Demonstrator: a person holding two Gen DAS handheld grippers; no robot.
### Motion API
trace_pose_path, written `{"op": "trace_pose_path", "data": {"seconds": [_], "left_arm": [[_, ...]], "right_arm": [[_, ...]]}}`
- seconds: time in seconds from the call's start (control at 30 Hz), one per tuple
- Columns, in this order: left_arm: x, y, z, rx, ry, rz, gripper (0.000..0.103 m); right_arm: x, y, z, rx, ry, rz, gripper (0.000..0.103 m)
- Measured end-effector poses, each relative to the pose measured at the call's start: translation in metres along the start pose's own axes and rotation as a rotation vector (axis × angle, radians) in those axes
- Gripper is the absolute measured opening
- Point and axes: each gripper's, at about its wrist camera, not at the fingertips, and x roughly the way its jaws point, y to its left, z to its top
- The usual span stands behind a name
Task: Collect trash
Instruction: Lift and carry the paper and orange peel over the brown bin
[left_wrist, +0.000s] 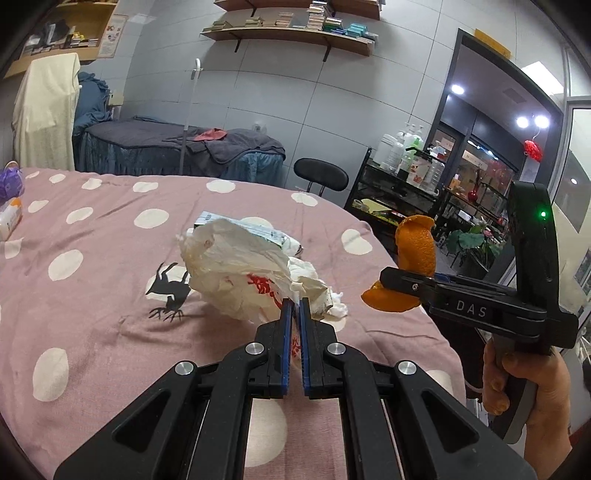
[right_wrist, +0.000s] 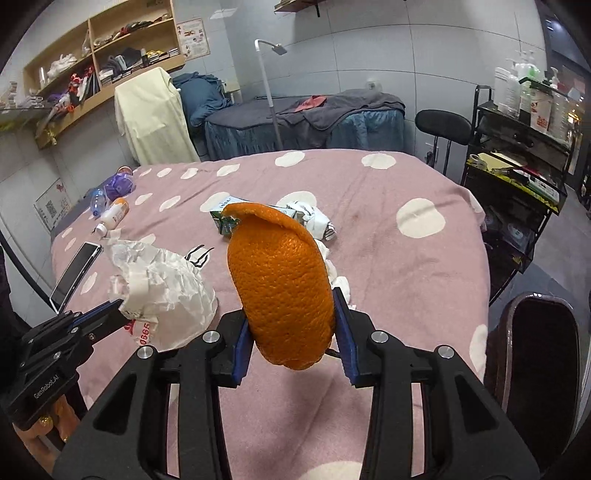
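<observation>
Peel (right_wrist: 284, 288) hides carton (right_wrist: 223, 218) behind right hand-held gripper (right_wrist: 291, 332).

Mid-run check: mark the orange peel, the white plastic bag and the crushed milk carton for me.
orange peel (right_wrist: 284, 295): right wrist view, middle of its dimpled outer skin.
white plastic bag (left_wrist: 236, 273): left wrist view, crumpled middle of the bag.
crushed milk carton (right_wrist: 223, 218): right wrist view, green-printed end left of the peel.

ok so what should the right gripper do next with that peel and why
Probably carry the orange peel over to the white plastic bag and drop it in: the right gripper already holds the peel, and the left gripper has the bag pinched up off the bedspread.
</observation>
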Motion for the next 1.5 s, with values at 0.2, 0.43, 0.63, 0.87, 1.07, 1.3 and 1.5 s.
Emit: {"op": "trace_pose_path", "data": {"seconds": [0.2, 0.43, 0.63, 0.87, 1.07, 1.3, 1.5], "left_arm": [[0.0, -0.032, 0.004, 0.051, -0.007, -0.068, 0.002], [0.007, -0.072, 0.011, 0.116, -0.024, -0.154, 0.002], [0.019, -0.113, 0.014, 0.168, -0.018, -0.244, 0.002], [0.041, -0.164, 0.02, 0.232, 0.015, -0.351, 0.002], [0.077, -0.211, 0.015, 0.275, 0.107, -0.439, 0.002], [0.114, -0.261, 0.002, 0.329, 0.203, -0.485, 0.002], [0.145, -0.294, -0.01, 0.367, 0.291, -0.507, 0.002]], "right_arm": [[-0.033, -0.025, -0.015, 0.061, -0.045, -0.024, 0.039], [-0.062, -0.052, -0.031, 0.122, -0.086, -0.08, 0.039], [-0.091, -0.085, -0.048, 0.192, -0.13, -0.153, 0.038], [-0.124, -0.136, -0.072, 0.294, -0.165, -0.267, 0.038], [-0.139, -0.178, -0.098, 0.379, -0.162, -0.373, 0.038], [-0.138, -0.227, -0.126, 0.484, -0.14, -0.421, 0.038], [-0.142, -0.245, -0.142, 0.543, -0.133, -0.444, 0.038]]}}
